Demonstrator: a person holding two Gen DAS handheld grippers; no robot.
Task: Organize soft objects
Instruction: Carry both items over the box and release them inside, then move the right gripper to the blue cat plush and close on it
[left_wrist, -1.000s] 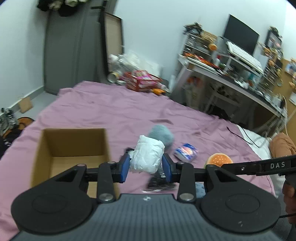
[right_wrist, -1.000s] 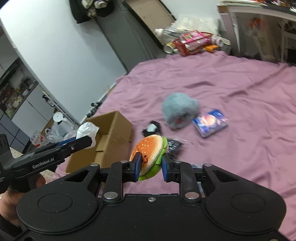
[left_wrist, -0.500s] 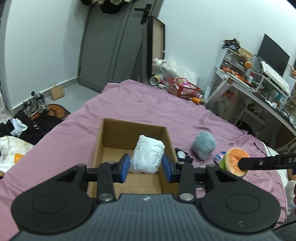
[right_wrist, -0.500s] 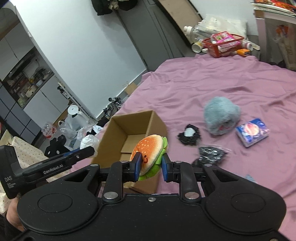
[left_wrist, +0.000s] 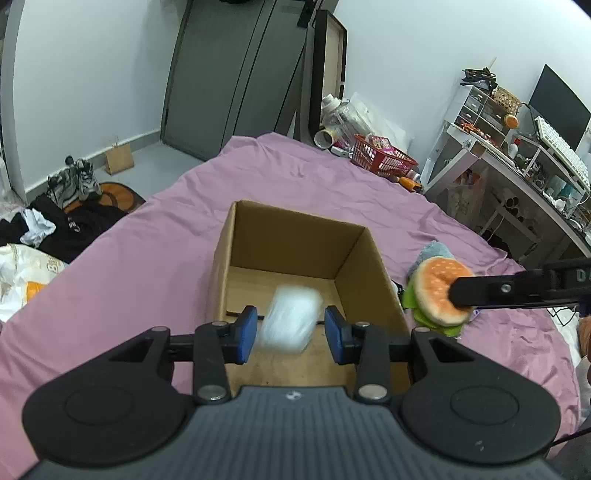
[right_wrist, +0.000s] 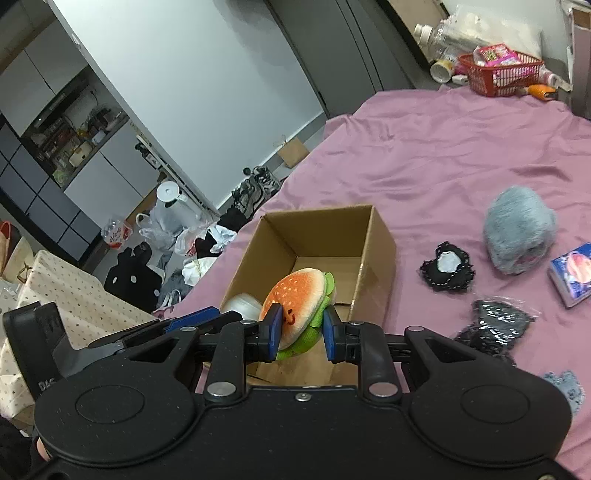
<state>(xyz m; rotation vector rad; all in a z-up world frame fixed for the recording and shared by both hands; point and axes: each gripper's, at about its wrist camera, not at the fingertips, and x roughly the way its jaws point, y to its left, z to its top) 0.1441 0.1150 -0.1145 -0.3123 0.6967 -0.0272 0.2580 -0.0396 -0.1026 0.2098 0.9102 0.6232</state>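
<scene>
Both tongs look like the same build: matte black plastic with two big round discs at the base, a ribbed grey housing between them, and silver screw heads on the linkage arms. The left tongs (left_wrist: 290, 334) have bright blue pads (left_wrist: 245, 334) on the fingertips, same on the right tongs (right_wrist: 301, 332). White "DAS" lettering shows on the side of the left unit's black body in the right wrist view.

Bedroom — bed (left_wrist: 155, 266), cluttered desk (left_wrist: 517, 166)
</scene>
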